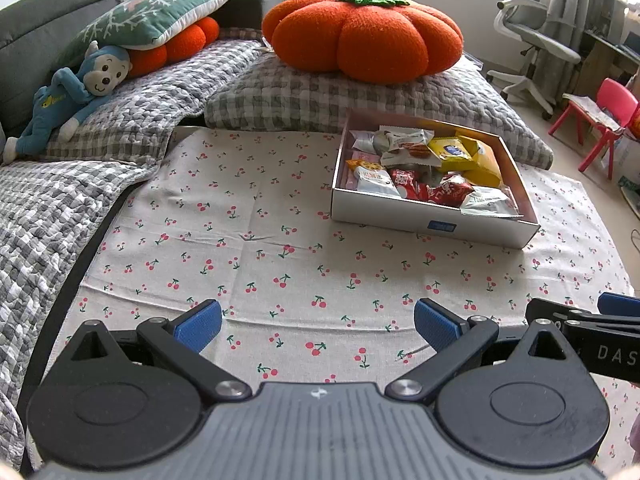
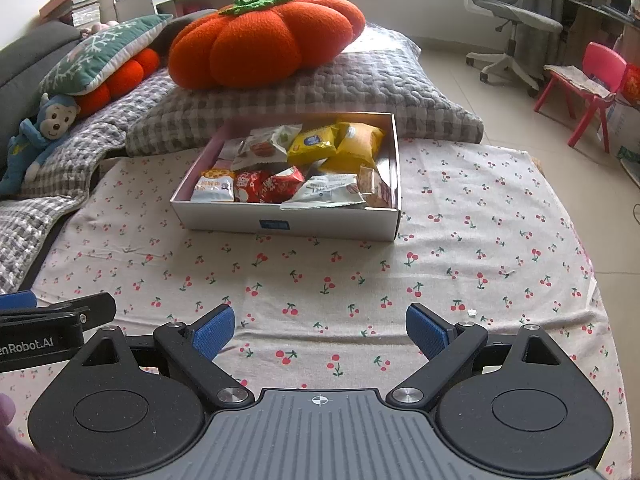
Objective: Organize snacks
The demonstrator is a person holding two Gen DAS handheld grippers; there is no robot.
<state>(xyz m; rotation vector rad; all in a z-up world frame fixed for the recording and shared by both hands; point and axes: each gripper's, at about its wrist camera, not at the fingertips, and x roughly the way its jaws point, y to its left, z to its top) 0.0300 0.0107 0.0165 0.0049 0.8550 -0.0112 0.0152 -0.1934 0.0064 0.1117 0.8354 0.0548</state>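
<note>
Seemingly finished, both the left tongs point(image 1: 318, 326) and right tongs point(image 2: 320, 330) hang wide and empty, the snacks point(image 2: 292, 164) gathered in the box point(image 2: 288, 226).

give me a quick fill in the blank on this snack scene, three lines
1. The packaged snacks all lie inside a shallow white cardboard ____.
2. The tablecloth under it is printed with small red ____.
3. The left tool and the right tool both stand ____, holding nothing.

Missing words: box; cherries; open
</note>
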